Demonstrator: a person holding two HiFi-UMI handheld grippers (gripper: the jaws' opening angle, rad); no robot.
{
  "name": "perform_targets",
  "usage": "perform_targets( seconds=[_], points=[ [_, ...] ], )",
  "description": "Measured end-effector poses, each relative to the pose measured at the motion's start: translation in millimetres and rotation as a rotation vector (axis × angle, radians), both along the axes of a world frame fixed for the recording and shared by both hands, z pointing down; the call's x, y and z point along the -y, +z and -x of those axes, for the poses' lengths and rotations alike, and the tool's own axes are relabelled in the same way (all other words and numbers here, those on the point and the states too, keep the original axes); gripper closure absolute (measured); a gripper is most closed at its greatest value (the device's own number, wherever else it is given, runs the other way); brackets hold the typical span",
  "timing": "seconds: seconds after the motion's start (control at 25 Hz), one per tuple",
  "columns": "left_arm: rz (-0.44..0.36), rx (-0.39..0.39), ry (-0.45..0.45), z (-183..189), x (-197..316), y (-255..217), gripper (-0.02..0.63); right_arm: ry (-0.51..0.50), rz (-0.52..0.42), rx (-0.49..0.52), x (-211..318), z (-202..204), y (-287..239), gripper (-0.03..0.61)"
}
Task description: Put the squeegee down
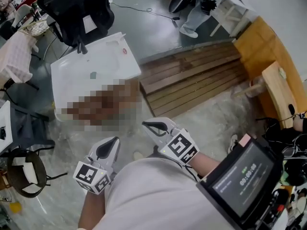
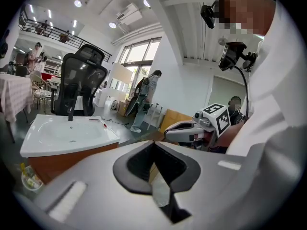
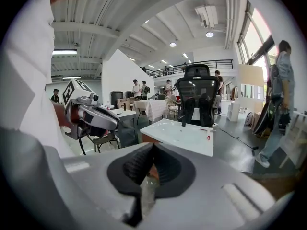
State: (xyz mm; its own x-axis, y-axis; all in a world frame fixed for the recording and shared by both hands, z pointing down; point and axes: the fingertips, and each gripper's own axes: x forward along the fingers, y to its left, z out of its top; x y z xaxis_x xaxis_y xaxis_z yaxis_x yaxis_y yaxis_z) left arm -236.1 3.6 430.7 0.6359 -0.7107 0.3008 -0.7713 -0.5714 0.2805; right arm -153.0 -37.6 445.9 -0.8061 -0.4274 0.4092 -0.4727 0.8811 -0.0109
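Observation:
No squeegee shows clearly in any view. A white sink basin (image 1: 72,80) (image 2: 48,138) (image 3: 192,143) on a wooden cabinet stands ahead of me, with a small red object (image 1: 125,51) (image 2: 103,124) (image 3: 208,137) on its rim. My left gripper (image 1: 109,146) (image 2: 153,145) is held low near my body, shut with nothing between its jaws. My right gripper (image 1: 152,126) (image 3: 152,147) hangs beside it to the right, its jaws also closed together and holding nothing. Each gripper appears in the other's view, the right gripper (image 2: 169,136) and the left gripper (image 3: 116,124).
A black office chair (image 1: 76,8) stands behind the sink. Wooden decking (image 1: 192,80) lies to the right, with a wooden bench (image 1: 278,90) beyond. A screen device (image 1: 240,176) sits at my right side. A person (image 1: 196,13) stands further back. A chair (image 1: 24,171) is at the left.

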Motion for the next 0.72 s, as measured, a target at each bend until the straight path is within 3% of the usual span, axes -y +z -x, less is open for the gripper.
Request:
perform_targets(
  seconds=[0.72],
  points=[
    [0.01, -0.007, -0.032, 18.3, -9.9, 3.3, 0.606, -0.044, -0.035, -0.032, -6.7, 24.9, -8.6, 0.577]
  ],
)
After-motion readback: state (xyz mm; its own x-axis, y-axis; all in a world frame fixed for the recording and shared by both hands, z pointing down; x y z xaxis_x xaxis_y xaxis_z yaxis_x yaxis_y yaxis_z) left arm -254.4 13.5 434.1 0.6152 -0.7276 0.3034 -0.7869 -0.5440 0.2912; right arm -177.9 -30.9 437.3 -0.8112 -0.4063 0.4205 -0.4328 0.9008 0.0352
